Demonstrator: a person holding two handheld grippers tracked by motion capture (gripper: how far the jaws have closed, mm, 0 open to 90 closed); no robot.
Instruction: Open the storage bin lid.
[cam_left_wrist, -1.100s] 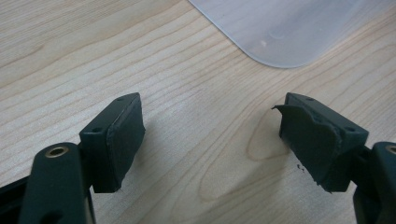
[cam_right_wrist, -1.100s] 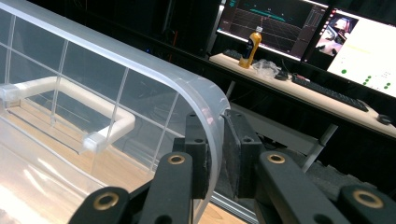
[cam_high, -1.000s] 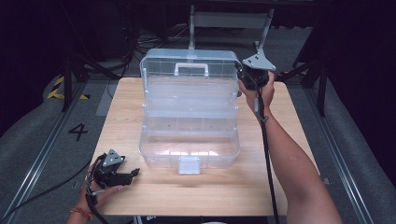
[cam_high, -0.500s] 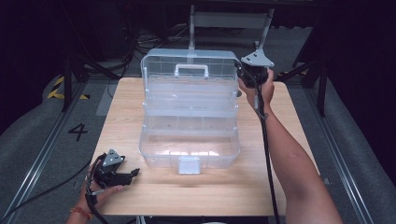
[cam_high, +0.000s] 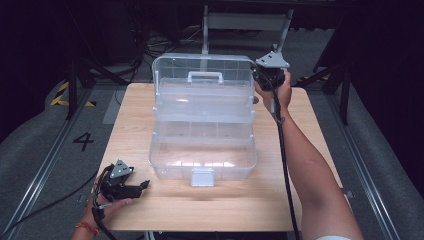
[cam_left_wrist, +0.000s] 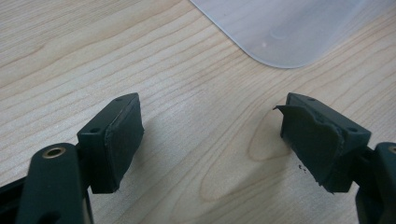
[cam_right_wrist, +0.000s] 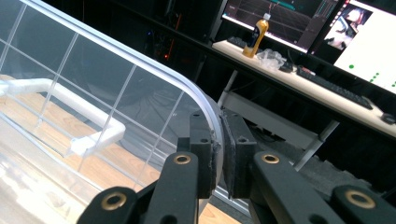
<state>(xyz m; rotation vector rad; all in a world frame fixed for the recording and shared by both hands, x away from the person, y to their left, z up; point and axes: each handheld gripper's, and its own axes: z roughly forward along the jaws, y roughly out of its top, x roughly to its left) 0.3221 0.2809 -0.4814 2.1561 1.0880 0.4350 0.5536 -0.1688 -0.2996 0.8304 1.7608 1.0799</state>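
High view first, from our left: we hold the left gripper (cam_high: 142, 185) low over the wooden table (cam_high: 320, 150), near its front left corner, and the clear plastic box (cam_high: 202, 127) sits just ahead of it and off to its right, apart from it. In the left gripper view the two black jaws stand wide apart with nothing between them; their pads (cam_left_wrist: 122, 140) are matte rubber, the right one chipped and ragged along its edge. Beyond them lies pale wood with a fine straight grain, and a rounded, frosted corner of the box (cam_left_wrist: 280, 28) shows past the right jaw.

The box is transparent, rectangular with rounded corners, its lid (cam_high: 202, 75) standing raised at the back with a white handle (cam_high: 205, 76) on it, and a small frosted latch (cam_high: 202, 176) at the front.

Our right gripper (cam_high: 259, 79) is at the lid's upper right corner. In the right gripper view its jaws are pinched on the lid's rounded rim (cam_right_wrist: 212, 116), one pad on each face of the thin clear plastic, having just closed the last bit. The lid there is ribbed into square panels, with the handle (cam_right_wrist: 88, 126) off to the gripper's left.
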